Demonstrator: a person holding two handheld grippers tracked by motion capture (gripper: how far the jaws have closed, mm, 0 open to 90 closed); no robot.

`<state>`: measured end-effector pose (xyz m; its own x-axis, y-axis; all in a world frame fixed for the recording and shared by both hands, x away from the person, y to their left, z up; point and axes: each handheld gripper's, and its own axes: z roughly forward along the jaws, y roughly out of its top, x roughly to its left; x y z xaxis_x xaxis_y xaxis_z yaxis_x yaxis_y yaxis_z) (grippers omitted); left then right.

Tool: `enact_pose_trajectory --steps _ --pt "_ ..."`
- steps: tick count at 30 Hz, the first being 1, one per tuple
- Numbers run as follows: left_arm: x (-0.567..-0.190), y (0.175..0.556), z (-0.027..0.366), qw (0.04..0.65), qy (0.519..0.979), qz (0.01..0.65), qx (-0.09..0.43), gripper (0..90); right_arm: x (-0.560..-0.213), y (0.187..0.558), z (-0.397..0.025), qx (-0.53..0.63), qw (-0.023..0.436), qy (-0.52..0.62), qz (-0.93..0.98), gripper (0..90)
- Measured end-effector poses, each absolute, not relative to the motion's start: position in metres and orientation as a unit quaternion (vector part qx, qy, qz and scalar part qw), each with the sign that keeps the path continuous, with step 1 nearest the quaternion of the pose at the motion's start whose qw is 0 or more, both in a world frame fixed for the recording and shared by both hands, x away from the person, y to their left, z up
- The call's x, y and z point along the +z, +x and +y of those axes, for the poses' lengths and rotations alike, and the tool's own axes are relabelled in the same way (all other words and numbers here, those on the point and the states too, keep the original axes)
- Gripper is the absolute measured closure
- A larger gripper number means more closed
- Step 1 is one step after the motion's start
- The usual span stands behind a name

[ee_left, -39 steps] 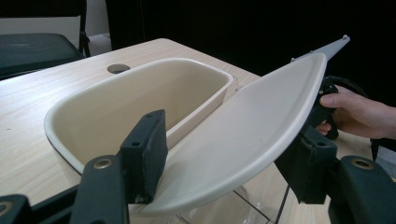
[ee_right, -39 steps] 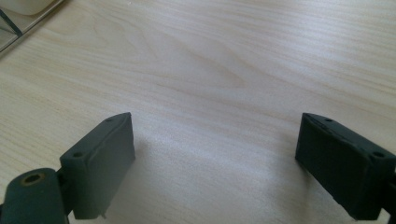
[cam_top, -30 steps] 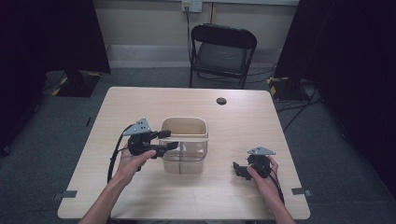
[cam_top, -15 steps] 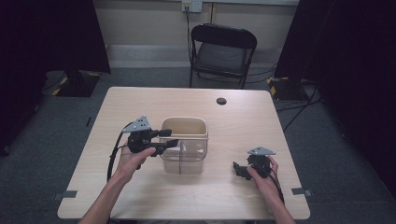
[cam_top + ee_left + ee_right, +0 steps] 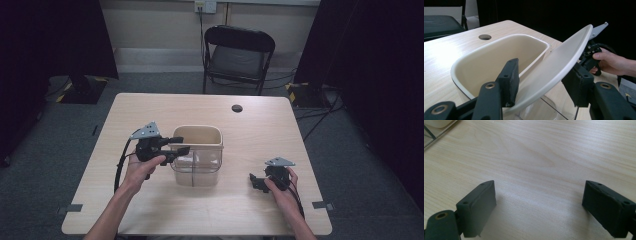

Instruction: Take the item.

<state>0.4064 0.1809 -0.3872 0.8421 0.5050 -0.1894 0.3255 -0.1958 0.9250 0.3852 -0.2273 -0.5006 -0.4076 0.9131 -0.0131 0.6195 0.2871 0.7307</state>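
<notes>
A light wooden desk [image 5: 150, 210] with a folding chair [image 5: 237, 57] behind it carries a clear container [image 5: 196, 157] with a cream rim. In the left gripper view a cream lid [image 5: 559, 65] is seen tilted over the container's opening between the spread jaws of the left gripper [image 5: 175, 145]; whether it is pinched cannot be told. The right gripper [image 5: 544, 207] is held well apart over bare wood, jaws spread.

Black folding chair [image 5: 239, 56] beyond table [image 5: 150, 112]
</notes>
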Motion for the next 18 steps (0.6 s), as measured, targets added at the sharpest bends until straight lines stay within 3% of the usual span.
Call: enact_pose_trajectory --steps 18 --pt "-0.3856 0.4081 0.1793 0.567 0.772 0.276 0.081 48.8 -0.5006 0.3852 -0.2273 0.331 0.222 0.497 0.771 11.1"
